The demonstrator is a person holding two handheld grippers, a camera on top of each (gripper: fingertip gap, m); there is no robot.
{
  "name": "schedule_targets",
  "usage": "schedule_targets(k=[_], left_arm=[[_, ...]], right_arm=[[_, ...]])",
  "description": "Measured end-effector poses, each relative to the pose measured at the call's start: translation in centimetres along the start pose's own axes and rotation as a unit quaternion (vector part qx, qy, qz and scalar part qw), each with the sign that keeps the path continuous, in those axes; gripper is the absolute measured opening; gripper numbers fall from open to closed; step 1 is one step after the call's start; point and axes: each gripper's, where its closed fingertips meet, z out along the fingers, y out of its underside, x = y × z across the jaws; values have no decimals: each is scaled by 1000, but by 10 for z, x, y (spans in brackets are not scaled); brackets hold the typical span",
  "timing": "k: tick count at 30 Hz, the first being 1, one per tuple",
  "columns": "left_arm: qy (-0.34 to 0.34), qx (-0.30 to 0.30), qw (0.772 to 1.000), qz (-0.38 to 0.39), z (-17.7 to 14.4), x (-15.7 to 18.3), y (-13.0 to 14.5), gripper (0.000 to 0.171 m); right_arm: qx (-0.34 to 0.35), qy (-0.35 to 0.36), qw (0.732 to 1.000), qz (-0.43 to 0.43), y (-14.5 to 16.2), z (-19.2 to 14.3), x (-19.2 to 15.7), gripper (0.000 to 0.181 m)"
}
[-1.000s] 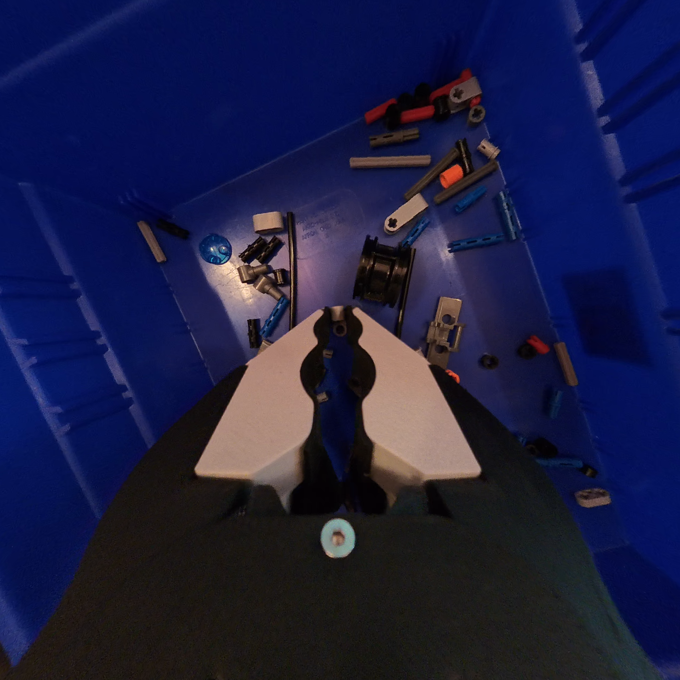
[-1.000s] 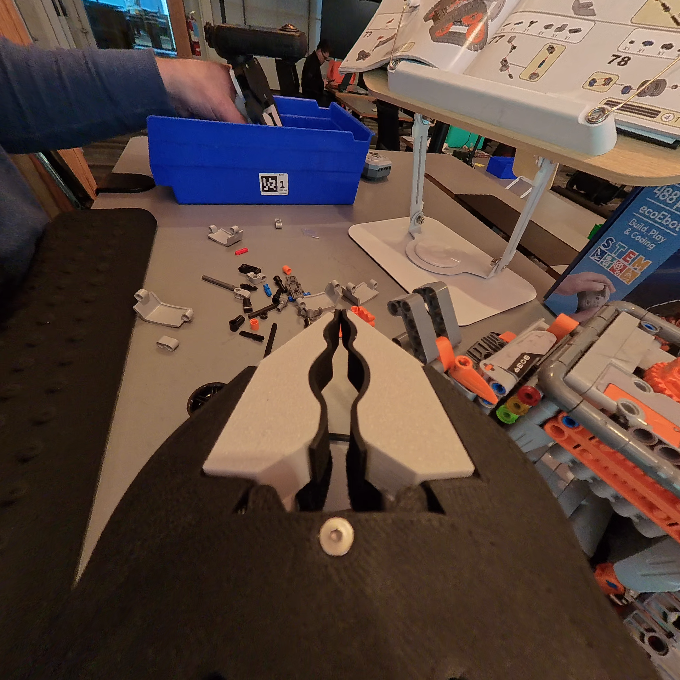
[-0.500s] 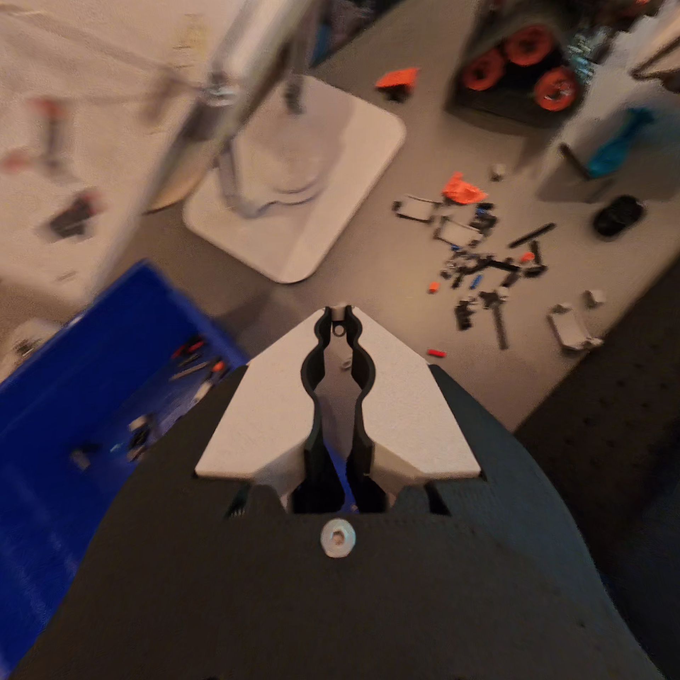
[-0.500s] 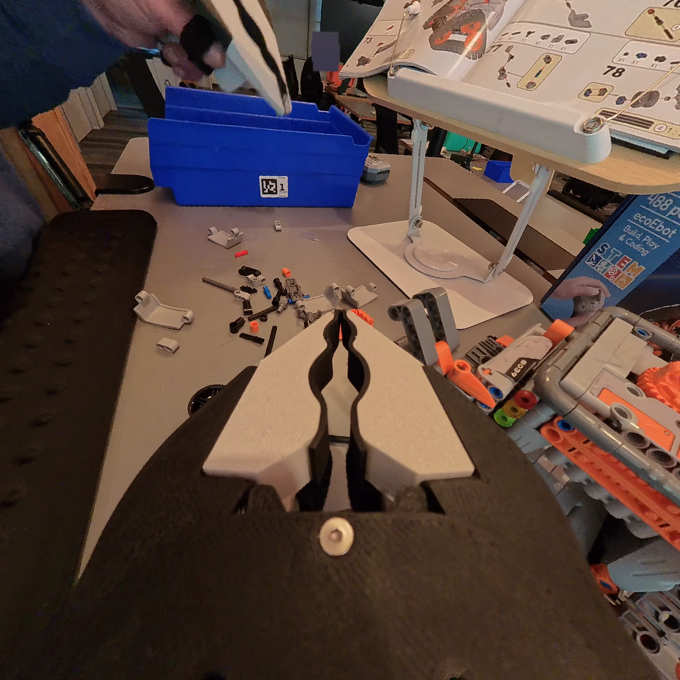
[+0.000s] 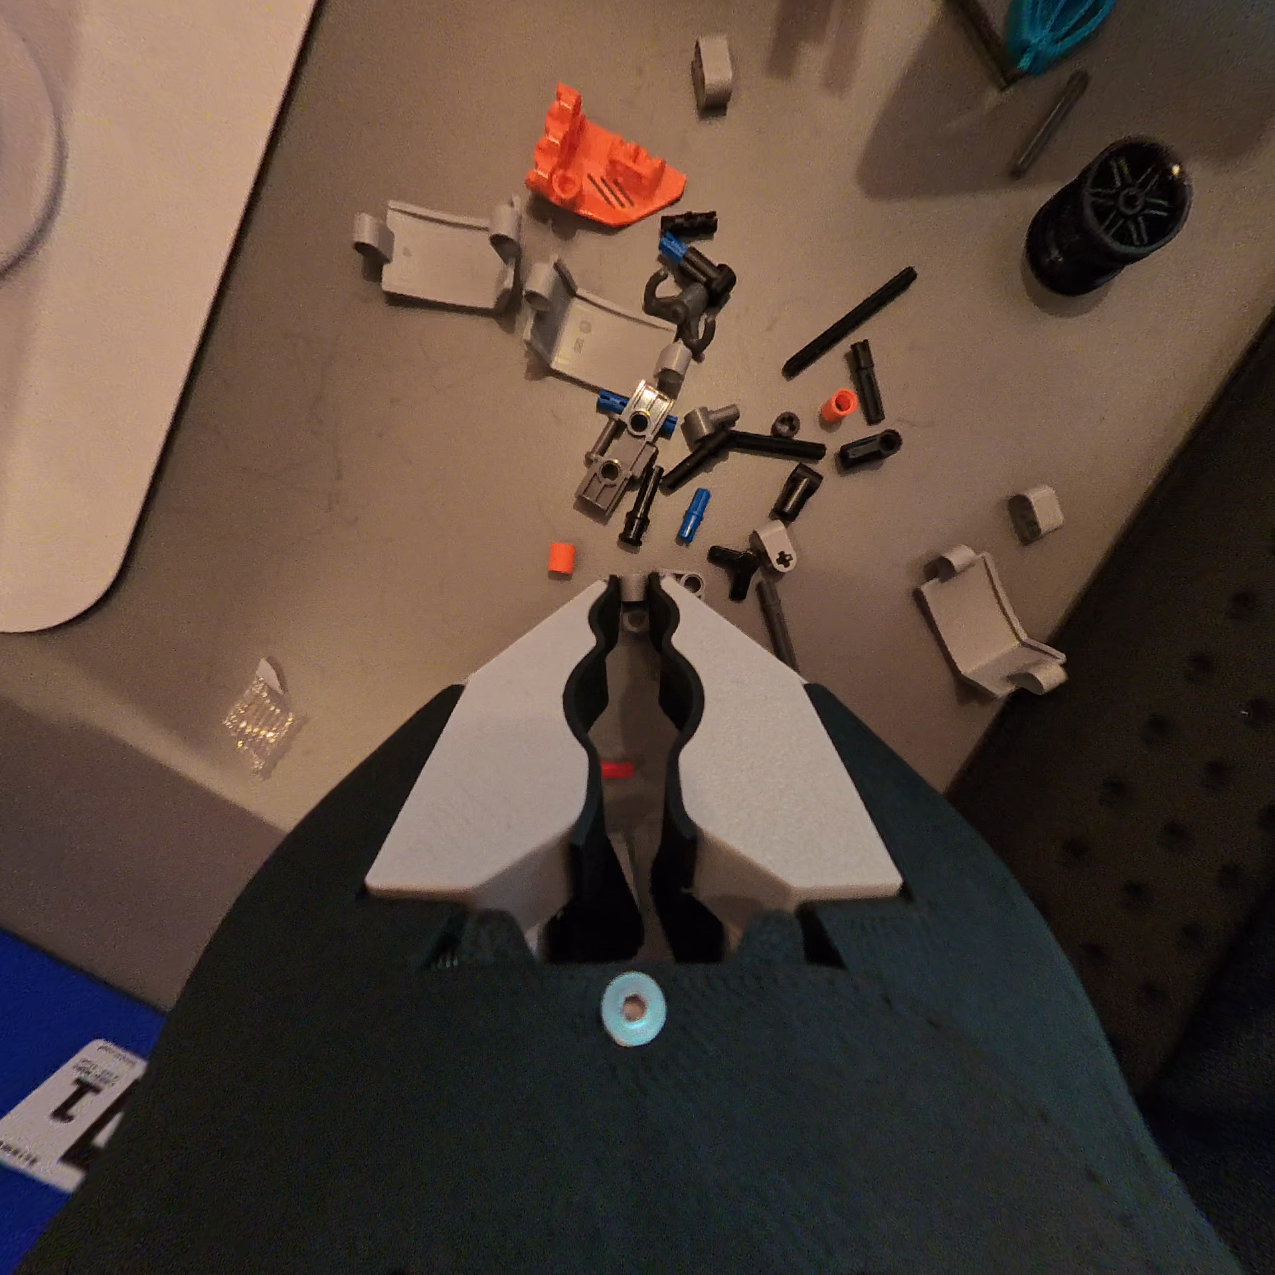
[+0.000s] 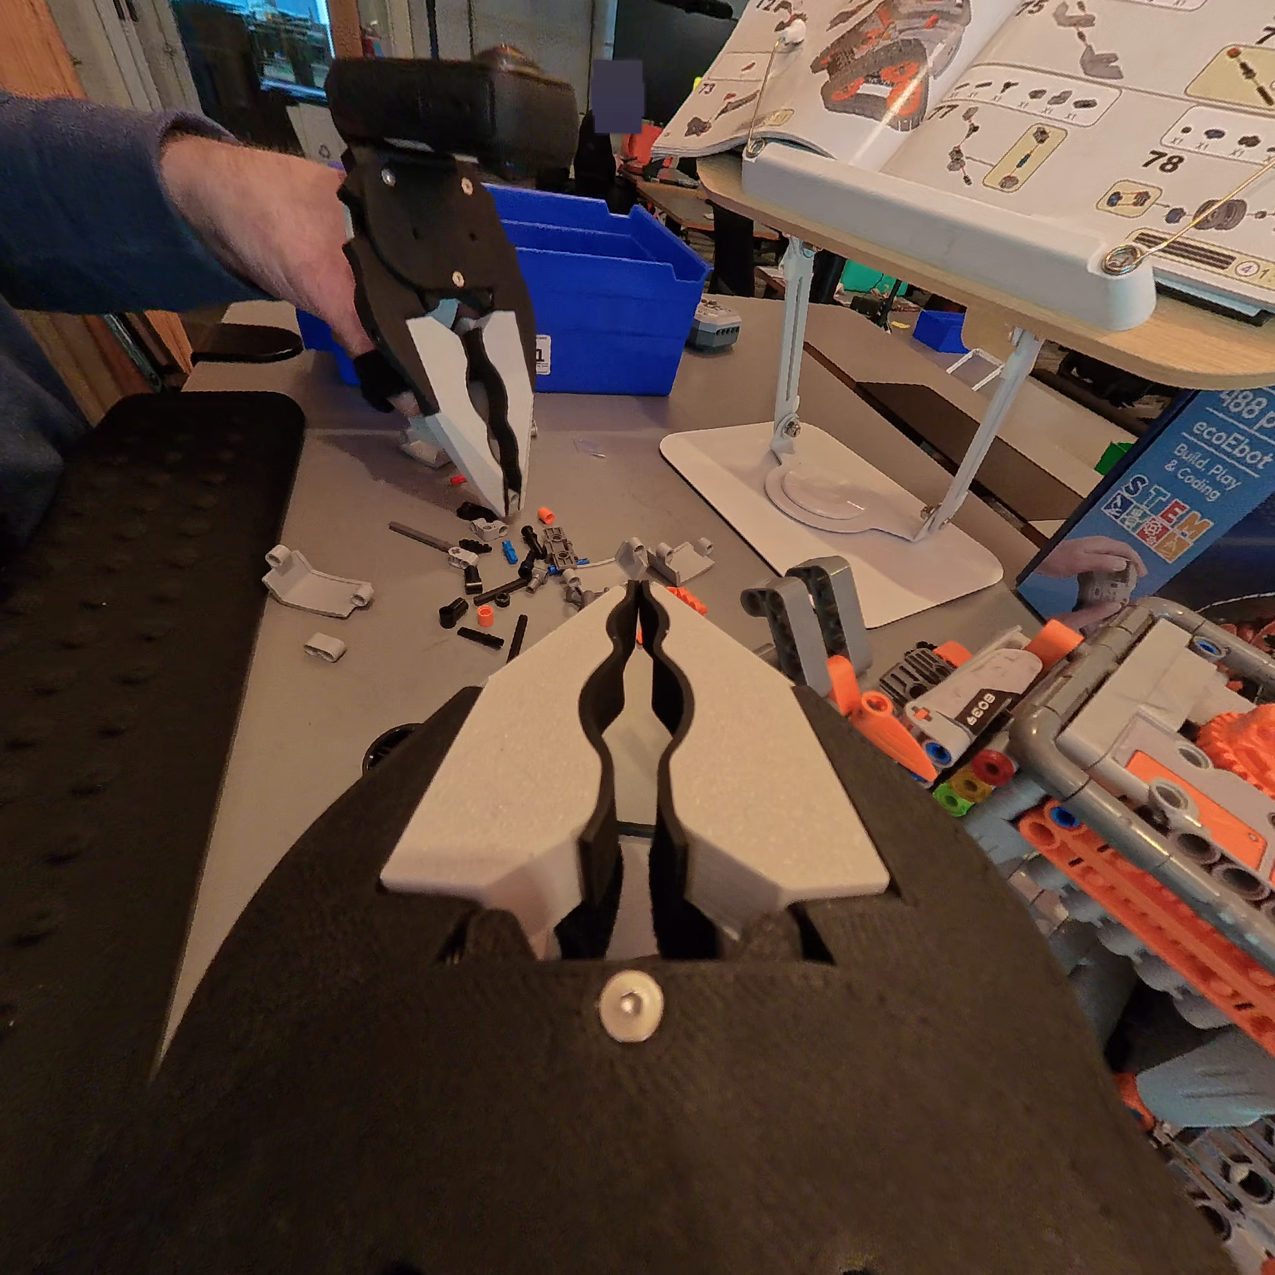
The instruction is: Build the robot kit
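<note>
Pinching a small grey connector piece (image 5: 633, 595) at their tips, the left tongs (image 5: 635, 586) hang above the bench (image 5: 345, 428), loose parts scattered ahead (an orange panel (image 5: 600, 172), grey curved panels (image 5: 441, 259), a black wheel (image 5: 1111, 214)). From the right wrist, the right tongs (image 6: 636, 588) sit closed and empty beside an orange-grey model (image 6: 1076, 773); a blue bin (image 6: 593, 303) and a white book stand (image 6: 835, 503) lie beyond.

grey table (image 6: 359, 697), wooden door (image 6: 41, 48), perhaps window (image 6: 290, 41)
</note>
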Motion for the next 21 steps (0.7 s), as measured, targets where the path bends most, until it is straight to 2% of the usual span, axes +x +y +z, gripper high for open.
schedule_targets(k=[1, 4, 8, 12, 16, 21], left_arm=[[3, 5, 1000, -2, 2, 1, -1, 5], [-3, 7, 1000, -6, 1, 0, -1, 20], [-7, 38, 999, -3, -19, 3, -12, 24], [-21, 99, 995, -7, -66, -2, -27, 23], [-61, 153, 986, -23, -126, -25, -29, 20], [-149, 153, 974, -72, -180, -78, 13, 20]], right_arm=[[0, 0, 1000, 0, 0, 0, 0, 0], [1, 0, 1000, 1, 0, 0, 0, 0], [3, 1, 1000, 0, -1, -1, 0, 0], [4, 2, 1000, 2, -1, -2, 1, 0], [1, 1, 1000, 4, 1, 0, 2, 0], [0, 1, 1000, 7, 2, 0, 2, 0]])
